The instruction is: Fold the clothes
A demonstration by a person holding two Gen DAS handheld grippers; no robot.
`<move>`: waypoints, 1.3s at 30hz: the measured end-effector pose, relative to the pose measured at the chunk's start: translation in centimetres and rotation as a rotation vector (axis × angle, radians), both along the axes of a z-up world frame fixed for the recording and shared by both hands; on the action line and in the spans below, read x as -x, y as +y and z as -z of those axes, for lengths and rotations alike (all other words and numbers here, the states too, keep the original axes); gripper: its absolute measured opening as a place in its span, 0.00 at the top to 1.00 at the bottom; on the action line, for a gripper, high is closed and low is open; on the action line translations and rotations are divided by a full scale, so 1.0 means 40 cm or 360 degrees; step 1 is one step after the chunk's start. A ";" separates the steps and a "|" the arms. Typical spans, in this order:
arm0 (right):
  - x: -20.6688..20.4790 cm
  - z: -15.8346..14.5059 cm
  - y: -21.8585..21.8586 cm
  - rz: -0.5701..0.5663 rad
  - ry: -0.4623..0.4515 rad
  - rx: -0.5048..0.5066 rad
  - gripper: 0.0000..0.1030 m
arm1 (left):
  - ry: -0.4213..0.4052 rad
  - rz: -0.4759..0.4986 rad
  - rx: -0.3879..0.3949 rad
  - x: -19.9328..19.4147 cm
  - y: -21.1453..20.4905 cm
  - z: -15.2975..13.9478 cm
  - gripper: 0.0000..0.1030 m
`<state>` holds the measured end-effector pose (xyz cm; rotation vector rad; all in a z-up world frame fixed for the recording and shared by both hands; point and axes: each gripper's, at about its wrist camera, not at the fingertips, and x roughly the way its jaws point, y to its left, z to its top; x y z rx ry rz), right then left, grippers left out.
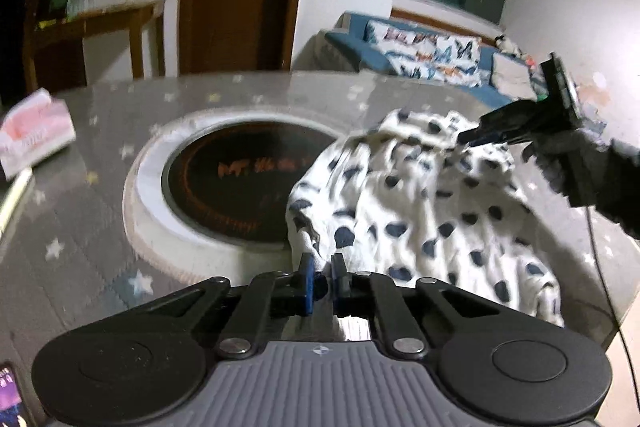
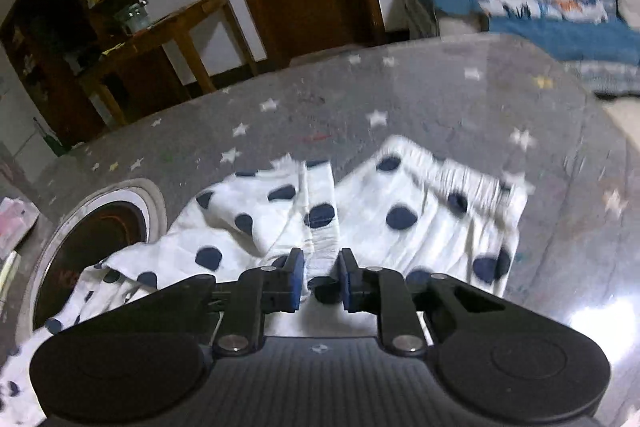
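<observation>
From the left wrist, your left gripper [image 1: 322,277] was pinched nearly closed on the near edge of the polka-dot garment [image 1: 420,203], which lay on the star-patterned table [image 1: 80,227] beside the round hob [image 1: 240,179].

From the right wrist, your right gripper [image 2: 322,281] clamped a seam fold, jaws slightly parted; lifting both corners evenly would have kept the fold straight.

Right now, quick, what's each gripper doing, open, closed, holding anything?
Left gripper: shut on the polka-dot garment, pinching its near edge.
Right gripper: shut on the polka-dot garment, a fold of cloth between its pads.
</observation>
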<state>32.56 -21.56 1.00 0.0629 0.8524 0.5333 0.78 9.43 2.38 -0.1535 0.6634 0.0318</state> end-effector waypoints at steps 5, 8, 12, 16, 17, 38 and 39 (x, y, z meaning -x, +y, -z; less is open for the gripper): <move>-0.008 -0.103 -0.012 -0.0035 -0.0201 0.0066 0.84 | -0.0104 0.0123 -0.0052 0.026 -0.046 -0.055 0.92; -0.028 -0.161 -0.031 -0.0014 -0.0306 0.0129 0.84 | -0.0127 0.0204 -0.0075 0.036 -0.078 -0.073 0.92; -0.047 -0.217 -0.078 0.0048 -0.0416 0.0155 0.84 | -0.0165 0.0321 -0.0095 0.053 -0.117 -0.094 0.92; -0.064 -0.222 -0.137 0.0092 -0.0440 0.0154 0.84 | -0.0198 0.0458 -0.0120 0.065 -0.151 -0.099 0.92; -0.067 -0.210 -0.146 0.0100 -0.0427 0.0170 0.84 | -0.0183 0.0492 -0.0114 0.064 -0.159 -0.092 0.92; -0.076 -0.075 -0.204 0.0214 -0.0306 0.0315 0.76 | 0.0029 0.0920 -0.0100 0.064 -0.262 0.018 0.88; -0.071 -0.069 -0.213 0.0237 -0.0300 0.0314 0.74 | 0.0034 0.0932 -0.0097 0.064 -0.263 0.020 0.88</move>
